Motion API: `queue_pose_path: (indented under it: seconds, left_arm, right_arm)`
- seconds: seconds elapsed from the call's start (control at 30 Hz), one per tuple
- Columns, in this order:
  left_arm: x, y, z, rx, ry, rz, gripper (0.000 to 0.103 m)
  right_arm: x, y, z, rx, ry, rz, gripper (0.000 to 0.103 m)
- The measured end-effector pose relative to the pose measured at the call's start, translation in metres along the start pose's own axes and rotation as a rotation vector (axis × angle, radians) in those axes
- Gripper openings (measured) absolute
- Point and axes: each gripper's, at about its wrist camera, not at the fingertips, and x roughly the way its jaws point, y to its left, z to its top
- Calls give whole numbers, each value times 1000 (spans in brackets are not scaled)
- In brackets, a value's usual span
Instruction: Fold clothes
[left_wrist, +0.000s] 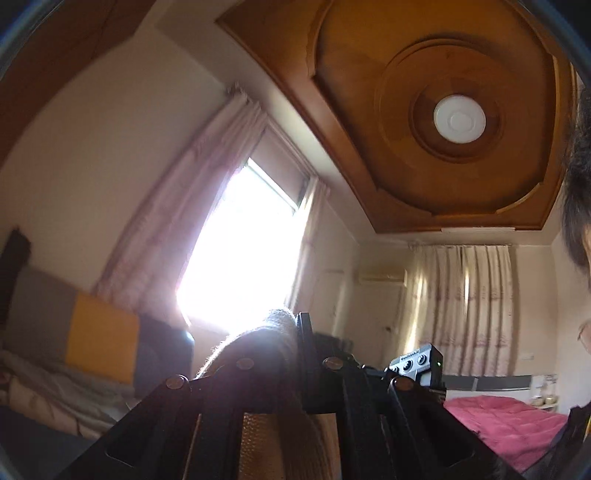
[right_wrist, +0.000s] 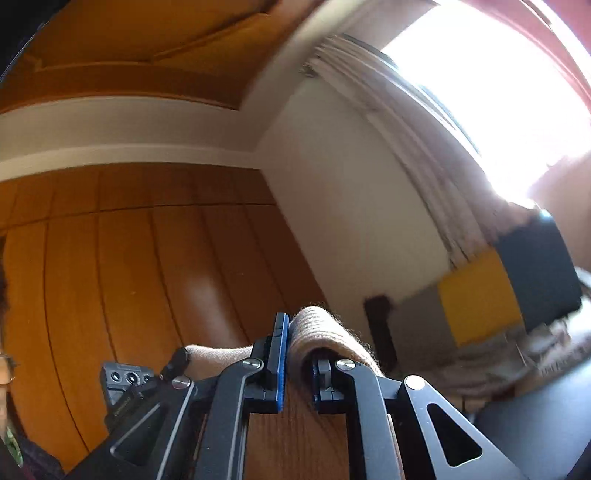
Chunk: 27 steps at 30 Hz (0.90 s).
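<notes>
Up high is where both tools point, so the cameras see the wooden ceiling (left_wrist: 424, 122), the bright window (left_wrist: 240, 251) and the curtains (left_wrist: 461, 295) more than any bed or table. The right gripper (right_wrist: 299, 354) has its two fingers pressed close on a fold of soft tan knitted cloth (right_wrist: 325, 332), and the cloth bulges over the top of the fingers and hangs down below them. The left gripper (left_wrist: 291, 354) looks the same way: a hump of that woolly cloth (left_wrist: 266, 339) sits up between its dark fingers, so it seems to be pinching it too, though the strong light behind makes that part hard to see. I think the piece of clothing is being held up in the air by two spots, maybe so it can hang straight and flat. That would fit shaking it out for a fold, or lifting it when it is already folded; I cannot tell which. The rest of the cloth is hidden below the tools. A pink bed (left_wrist: 506, 424) sits far off.
</notes>
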Motion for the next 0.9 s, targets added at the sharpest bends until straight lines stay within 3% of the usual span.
queue_pose_path:
  seconds: [0.13, 0.23, 0.37, 0.43, 0.5, 0.53, 0.57, 0.67, 0.8, 0.9]
  left_arm:
    - [32, 28, -6, -6, 39, 94, 6]
    - [88, 80, -33, 24, 129, 251, 6]
    - [173, 192, -89, -36, 267, 452, 9]
    - [208, 249, -123, -96, 415, 506, 18]
    - [210, 287, -161, -165, 513, 550, 19]
    - [209, 305, -180, -201, 559, 571, 20]
    - [208, 323, -199, -237, 605, 592, 21]
    - [180, 350, -245, -295, 702, 620, 21]
    - [130, 339, -288, -367, 774, 617, 23]
    - [100, 291, -315, -327, 846, 586, 24]
  right_arm:
    - [26, 12, 3, -45, 23, -23, 11]
    - [63, -20, -1, -18, 85, -114, 11]
    - [123, -88, -10, -43, 161, -352, 11]
    - [157, -134, -19, -42, 225, -461, 11]
    - [182, -186, -37, 22, 339, -532, 15]
    - [191, -215, -50, 79, 413, -571, 24]
    - [191, -236, -66, 118, 473, -590, 35]
    - [180, -288, -120, 223, 631, -628, 44]
    - [119, -306, -191, 337, 711, -620, 51]
    - [84, -300, -223, 351, 752, -617, 51]
